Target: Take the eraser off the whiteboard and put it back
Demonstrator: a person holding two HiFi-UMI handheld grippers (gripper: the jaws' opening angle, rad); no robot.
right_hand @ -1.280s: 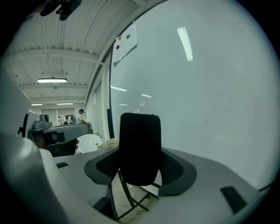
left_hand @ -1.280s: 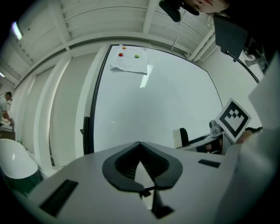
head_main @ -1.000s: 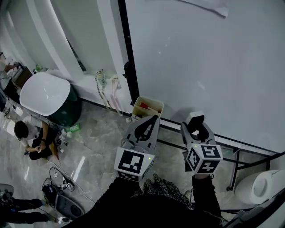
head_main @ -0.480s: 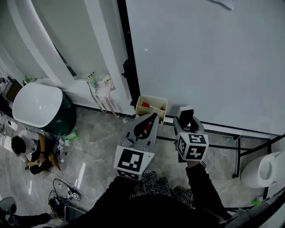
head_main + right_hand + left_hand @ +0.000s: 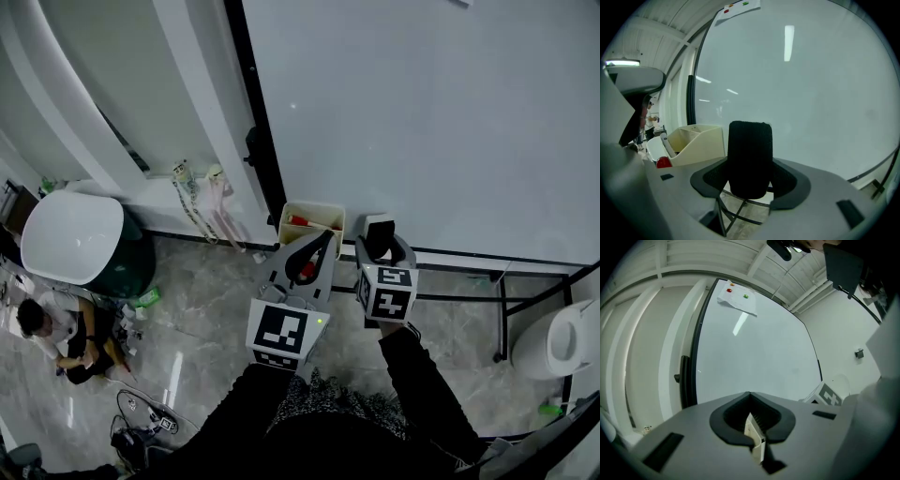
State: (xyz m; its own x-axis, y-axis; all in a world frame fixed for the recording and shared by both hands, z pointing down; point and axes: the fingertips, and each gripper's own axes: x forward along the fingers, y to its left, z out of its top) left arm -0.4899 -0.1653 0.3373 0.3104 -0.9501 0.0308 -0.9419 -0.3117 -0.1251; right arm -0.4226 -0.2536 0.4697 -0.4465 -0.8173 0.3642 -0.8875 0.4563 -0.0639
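The eraser point(image 5: 378, 231) has a white back and a black felt face point(image 5: 749, 157). It stands upright between the jaws of my right gripper point(image 5: 379, 246), which is shut on it. It hangs low in front of the whiteboard point(image 5: 422, 122), just off its surface and right of the cream marker tray point(image 5: 323, 213). My left gripper point(image 5: 322, 242) points at that tray with its jaws together. In the left gripper view the left gripper point(image 5: 754, 441) shows only a pale sliver where the jaws meet. The tray point(image 5: 696, 140) holds a red-capped marker point(image 5: 300, 221).
A paper point(image 5: 737, 298) hangs under magnets at the whiteboard's top. The board's black stand frame point(image 5: 506, 305) runs low along the floor. A white tub point(image 5: 70, 239) and a seated person point(image 5: 56, 328) are at the left, cables point(image 5: 141, 422) lie on the floor, and a white bowl-shaped fixture point(image 5: 567, 337) is at the right.
My right gripper has come down and to the left with the eraser, closer to the marker tray. The left gripper has hardly moved.
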